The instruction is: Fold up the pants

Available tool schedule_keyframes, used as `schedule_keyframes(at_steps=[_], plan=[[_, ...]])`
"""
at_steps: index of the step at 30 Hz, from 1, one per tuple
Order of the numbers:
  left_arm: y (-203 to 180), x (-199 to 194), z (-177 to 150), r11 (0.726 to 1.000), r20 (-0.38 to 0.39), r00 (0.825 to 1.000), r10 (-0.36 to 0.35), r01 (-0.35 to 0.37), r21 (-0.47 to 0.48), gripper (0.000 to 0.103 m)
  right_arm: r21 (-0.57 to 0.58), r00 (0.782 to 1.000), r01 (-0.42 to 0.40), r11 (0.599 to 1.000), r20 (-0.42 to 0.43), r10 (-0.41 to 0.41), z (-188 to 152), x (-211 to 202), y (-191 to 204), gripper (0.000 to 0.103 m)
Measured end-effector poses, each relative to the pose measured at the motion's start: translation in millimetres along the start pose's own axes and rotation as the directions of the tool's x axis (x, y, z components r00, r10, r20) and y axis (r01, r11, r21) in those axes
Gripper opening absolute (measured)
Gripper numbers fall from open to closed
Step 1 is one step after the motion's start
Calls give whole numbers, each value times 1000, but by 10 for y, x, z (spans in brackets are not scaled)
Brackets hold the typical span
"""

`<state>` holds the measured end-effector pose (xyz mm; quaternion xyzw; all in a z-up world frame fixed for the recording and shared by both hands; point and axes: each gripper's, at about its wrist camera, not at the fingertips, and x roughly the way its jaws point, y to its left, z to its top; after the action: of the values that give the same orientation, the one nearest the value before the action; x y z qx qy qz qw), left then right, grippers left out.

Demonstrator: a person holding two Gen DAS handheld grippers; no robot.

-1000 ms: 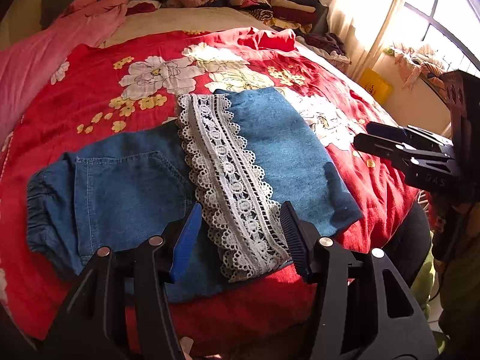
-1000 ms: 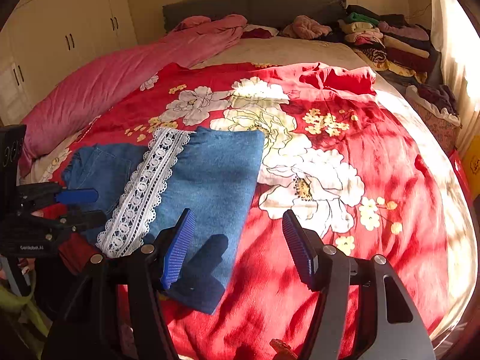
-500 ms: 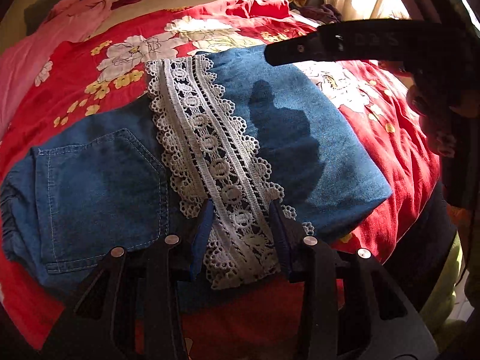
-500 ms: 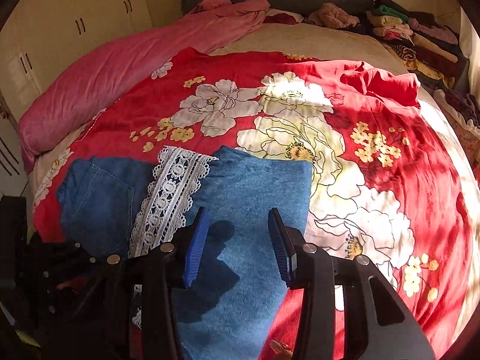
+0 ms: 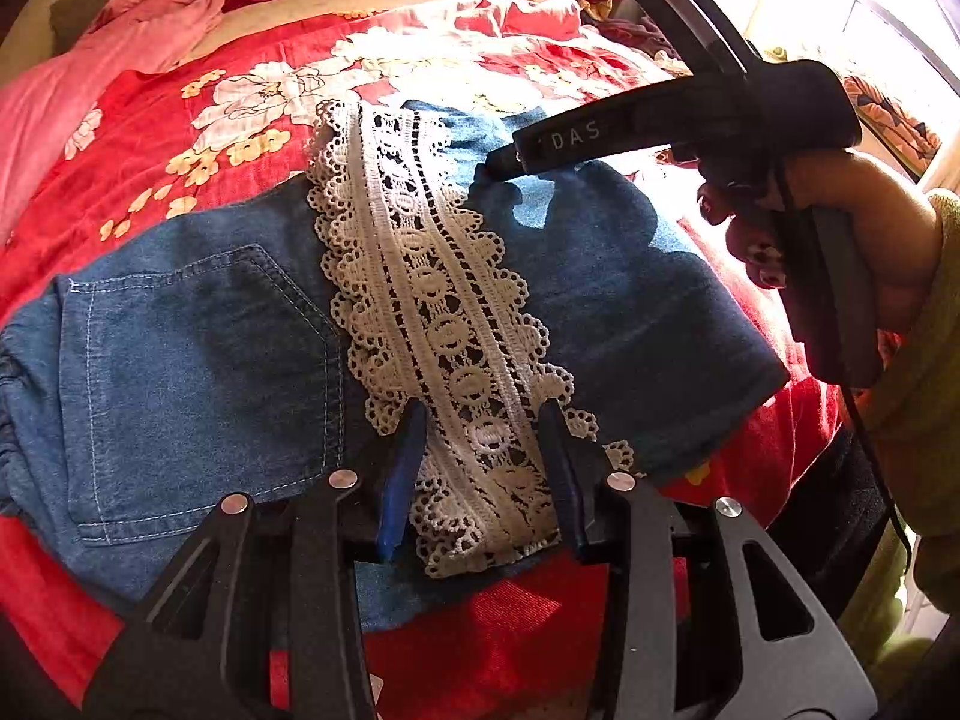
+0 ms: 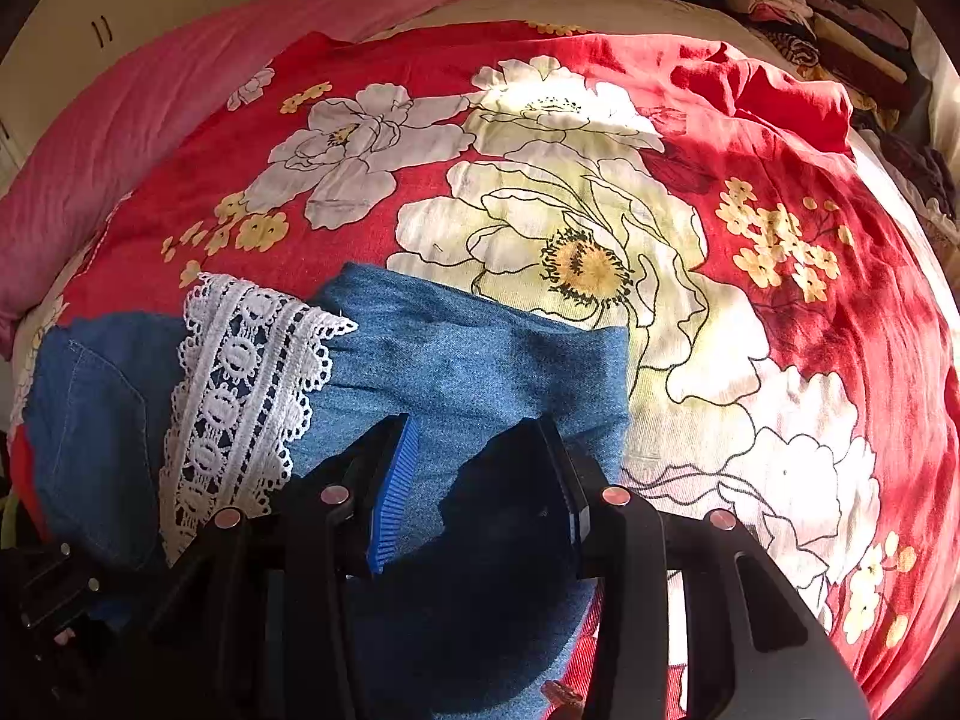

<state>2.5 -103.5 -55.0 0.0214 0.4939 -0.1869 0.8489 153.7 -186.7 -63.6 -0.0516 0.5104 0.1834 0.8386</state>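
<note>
- left gripper [image 5: 483,468] low over pants [image 5: 198,360], jaws apart astride lace trim [image 5: 432,324]
- right gripper [image 6: 480,480] parted over folded denim
- both closer, narrower than before

Two close wrist views low over the bed's near edge, facing the headboard, both sharing the pants [image 5: 198,360] [image 6: 474,360]

Sunlit floral bedspread [image 6: 600,192], cream wardrobe [image 6: 138,6]

Both hand-held grippers [image 5: 483,468] [image 6: 480,480] lowered onto pants [image 5: 198,354]
</note>
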Motion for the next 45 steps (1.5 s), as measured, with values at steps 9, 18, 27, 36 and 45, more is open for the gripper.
schedule_keyframes(at_steps=[9, 18, 27, 36, 45], plan=[[-22, -19, 2, 1000, 2, 1000, 2, -2, -13, 32, 98, 988, -113, 989, 115, 101, -105, -460, -134, 54], [-23, -99, -7, 999, 2, 1000, 8, -8, -36, 36, 141, 973, -148, 979, 198, 119, -355, -854, -199, 77], [-3, -218, 8, 998, 21, 999, 32, -31, -62, 52, 155, 965, -146, 977, 239, 106, -480, -1085, -203, 90], [94, -455, 22, 993, 65, 994, 89, -83, -90, 81, 103, 957, -140, 985, 270, 108, -423, -1266, -25, 90], [281, -659, -31, 984, 98, 988, 120, -105, -144, 87, 16, 953, -137, 990, 275, 127, -260, -1355, 303, 90]])
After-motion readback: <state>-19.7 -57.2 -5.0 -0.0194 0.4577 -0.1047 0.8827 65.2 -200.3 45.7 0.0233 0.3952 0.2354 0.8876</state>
